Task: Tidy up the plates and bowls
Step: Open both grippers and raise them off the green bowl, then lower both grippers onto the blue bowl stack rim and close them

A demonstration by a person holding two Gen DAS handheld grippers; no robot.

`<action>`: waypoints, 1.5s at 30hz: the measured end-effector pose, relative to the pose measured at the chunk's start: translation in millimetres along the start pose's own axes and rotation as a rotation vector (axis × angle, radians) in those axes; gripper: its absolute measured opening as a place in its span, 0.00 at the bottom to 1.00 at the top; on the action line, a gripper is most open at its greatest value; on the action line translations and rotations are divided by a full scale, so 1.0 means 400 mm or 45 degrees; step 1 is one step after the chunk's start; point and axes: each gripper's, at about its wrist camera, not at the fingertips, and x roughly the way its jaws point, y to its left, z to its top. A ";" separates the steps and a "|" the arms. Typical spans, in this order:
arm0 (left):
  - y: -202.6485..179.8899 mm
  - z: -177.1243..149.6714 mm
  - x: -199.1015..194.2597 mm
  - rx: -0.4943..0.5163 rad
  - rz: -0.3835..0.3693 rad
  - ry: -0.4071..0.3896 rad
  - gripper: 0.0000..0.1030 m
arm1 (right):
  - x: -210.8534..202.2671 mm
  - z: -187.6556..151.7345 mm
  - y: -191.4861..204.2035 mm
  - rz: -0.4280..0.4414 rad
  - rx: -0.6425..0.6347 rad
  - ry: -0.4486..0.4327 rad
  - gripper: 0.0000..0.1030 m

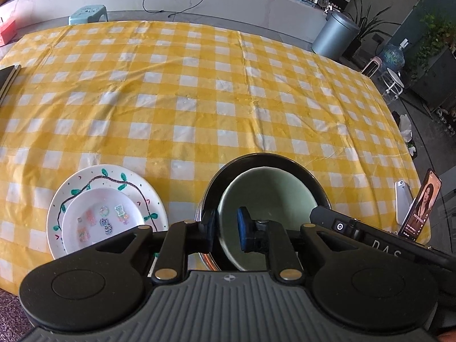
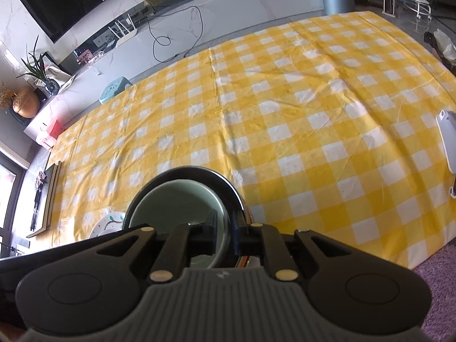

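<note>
A pale green bowl [image 1: 265, 196] sits inside a larger dark bowl [image 1: 228, 171] on the yellow checked tablecloth [image 1: 199, 99]. My left gripper [image 1: 226, 229] straddles the green bowl's left rim, one pad outside and one inside, with a small gap to the wall. My right gripper [image 2: 225, 235] straddles the right rims of the green bowl [image 2: 176, 202] and the dark bowl [image 2: 216, 176]. To the left, a small white dish with stickers [image 1: 99, 216] lies on a white plate painted with a vine [image 1: 85, 182]. The plate's edge also shows in the right wrist view [image 2: 107, 223].
A phone on a white stand [image 1: 421, 202] is at the table's right edge, and the stand [image 2: 449, 142] shows in the right wrist view. A dark tray [image 1: 8, 79] lies at the far left. A teal stool [image 1: 88, 12] and a grey bin [image 1: 335, 34] stand beyond the table.
</note>
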 end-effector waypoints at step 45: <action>0.109 -0.048 0.072 -0.240 -0.212 -0.050 0.71 | 0.099 -0.048 -0.140 0.161 0.288 0.036 0.73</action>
